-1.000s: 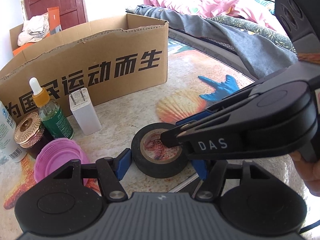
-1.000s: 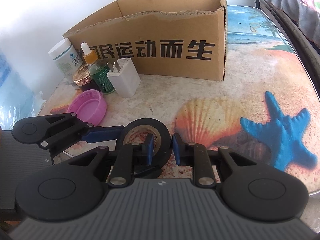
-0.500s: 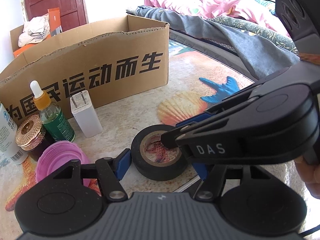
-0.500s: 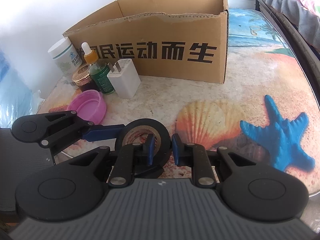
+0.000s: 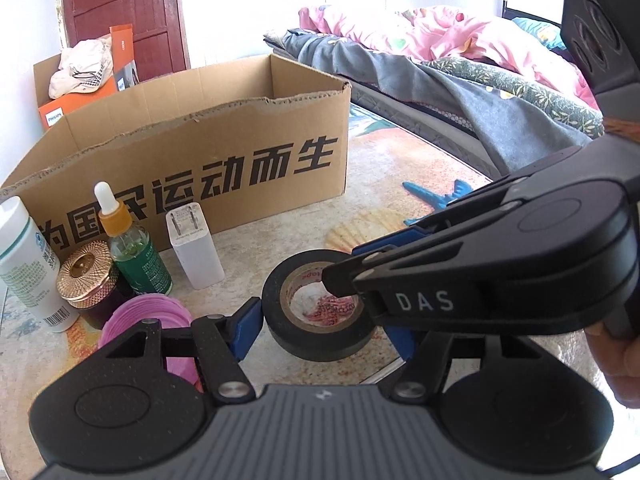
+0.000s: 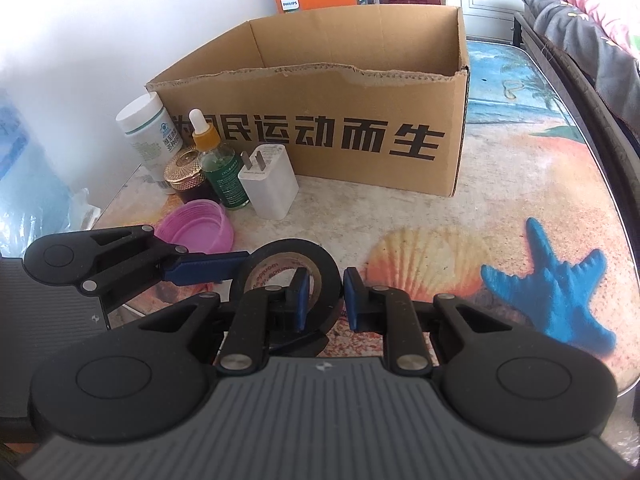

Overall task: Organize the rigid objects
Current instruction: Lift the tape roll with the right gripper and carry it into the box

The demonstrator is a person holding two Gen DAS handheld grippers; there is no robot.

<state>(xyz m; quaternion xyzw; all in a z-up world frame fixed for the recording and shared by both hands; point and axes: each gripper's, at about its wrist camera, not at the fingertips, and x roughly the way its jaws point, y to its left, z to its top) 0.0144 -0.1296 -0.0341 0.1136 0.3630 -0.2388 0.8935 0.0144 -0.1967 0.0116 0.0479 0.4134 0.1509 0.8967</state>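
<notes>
A black tape roll (image 5: 320, 332) (image 6: 256, 264) lies on the printed tabletop in front of an open cardboard box (image 5: 180, 152) (image 6: 360, 92). My left gripper (image 5: 326, 330) spans the roll's outer width, with a blue pad against each side. Its left finger (image 6: 204, 270) shows in the right wrist view touching the roll's left edge. My right gripper (image 6: 328, 298) is shut on the roll's right wall, one pad inside the hole and one outside. In the left wrist view the right gripper (image 5: 336, 280) reaches in from the right and hides part of the roll.
At the left stand a white charger (image 5: 196, 252), a green dropper bottle (image 5: 136, 256), a gold-lidded jar (image 5: 86, 272), a white bottle (image 5: 24, 268) and a pink lid (image 5: 148, 316). A bed (image 5: 460, 64) runs along the table's right edge (image 6: 616, 240).
The right jaws have narrowed very slightly on the roll's wall. Both hands and the roll stay where they were.
</notes>
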